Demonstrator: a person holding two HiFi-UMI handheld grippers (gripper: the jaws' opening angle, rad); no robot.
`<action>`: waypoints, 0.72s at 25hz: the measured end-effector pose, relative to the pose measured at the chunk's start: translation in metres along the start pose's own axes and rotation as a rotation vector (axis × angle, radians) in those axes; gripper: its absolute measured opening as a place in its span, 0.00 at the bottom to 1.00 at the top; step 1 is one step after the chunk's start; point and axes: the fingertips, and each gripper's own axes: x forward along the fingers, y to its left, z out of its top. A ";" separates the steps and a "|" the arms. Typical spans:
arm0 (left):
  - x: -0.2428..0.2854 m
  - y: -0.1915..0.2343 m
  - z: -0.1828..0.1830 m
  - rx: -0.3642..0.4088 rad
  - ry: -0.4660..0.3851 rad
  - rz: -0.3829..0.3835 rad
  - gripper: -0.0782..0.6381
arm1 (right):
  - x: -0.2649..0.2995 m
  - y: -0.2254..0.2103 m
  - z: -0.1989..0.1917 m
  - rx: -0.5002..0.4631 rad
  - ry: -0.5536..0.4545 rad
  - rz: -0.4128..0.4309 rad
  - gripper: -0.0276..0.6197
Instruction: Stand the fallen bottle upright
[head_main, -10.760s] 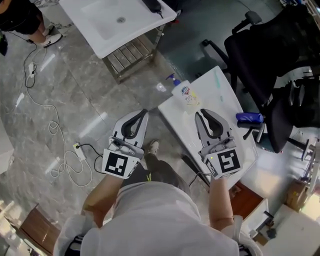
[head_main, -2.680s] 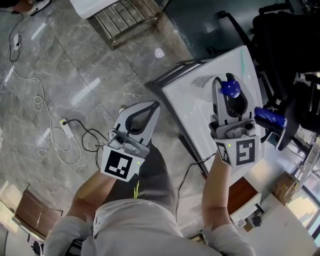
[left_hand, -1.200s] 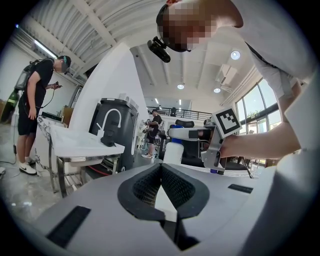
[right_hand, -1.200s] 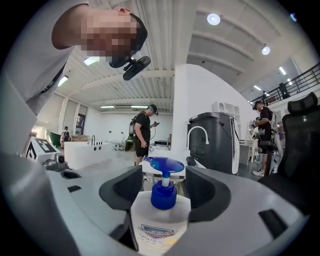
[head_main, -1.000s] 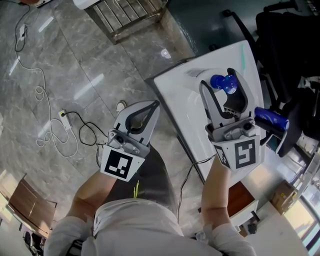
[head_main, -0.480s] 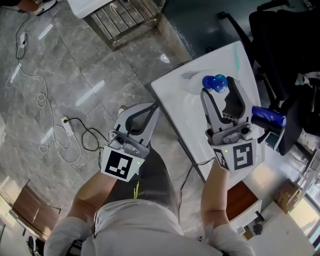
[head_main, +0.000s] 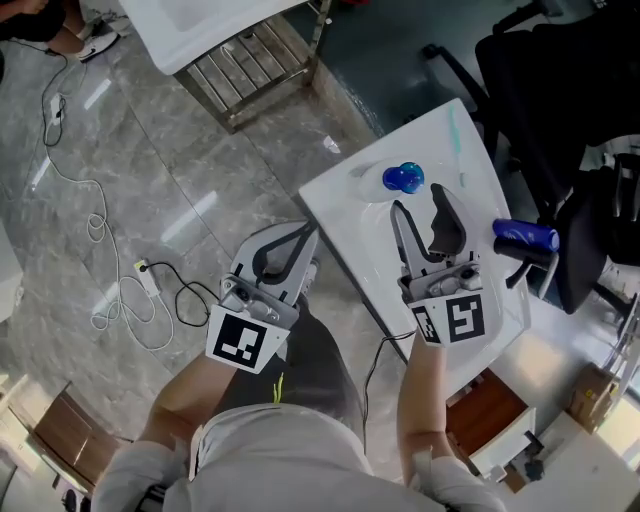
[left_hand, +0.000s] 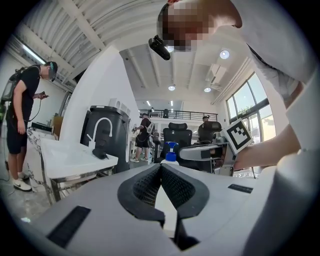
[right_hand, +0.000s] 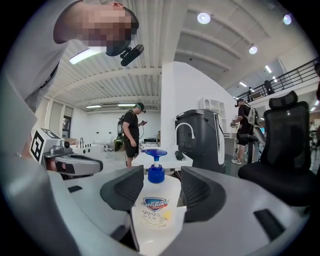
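Grippers: the left gripper (head_main: 308, 229) and right gripper (head_main: 419, 199) are cased in pale grey plastic, with long curved jaws that taper to the tip.
Pads: the jaws are lined with black pads (left_hand: 175, 186), ribbed in a fine grid.
Markers: a cube (head_main: 246, 338) bearing a black square marker on white is carried at the rear of each gripper.
Cable: a thin black cable (head_main: 370, 362) is seen trailing under the right gripper.
Shirt: a pale grey shirt (head_main: 290, 450) with short sleeves is worn.
Trousers: dark grey trousers (head_main: 325, 345) are worn.
Head: a small black camera (left_hand: 160, 47) is mounted at the forehead.
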 end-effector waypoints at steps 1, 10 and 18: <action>0.001 -0.001 0.005 0.011 -0.003 -0.002 0.13 | -0.003 -0.003 0.001 0.011 -0.003 -0.012 0.42; -0.006 -0.014 0.052 0.078 -0.007 -0.035 0.13 | -0.031 -0.032 0.005 0.081 0.010 -0.180 0.17; -0.013 -0.024 0.097 0.075 -0.049 -0.028 0.13 | -0.072 -0.058 0.015 0.196 0.012 -0.328 0.13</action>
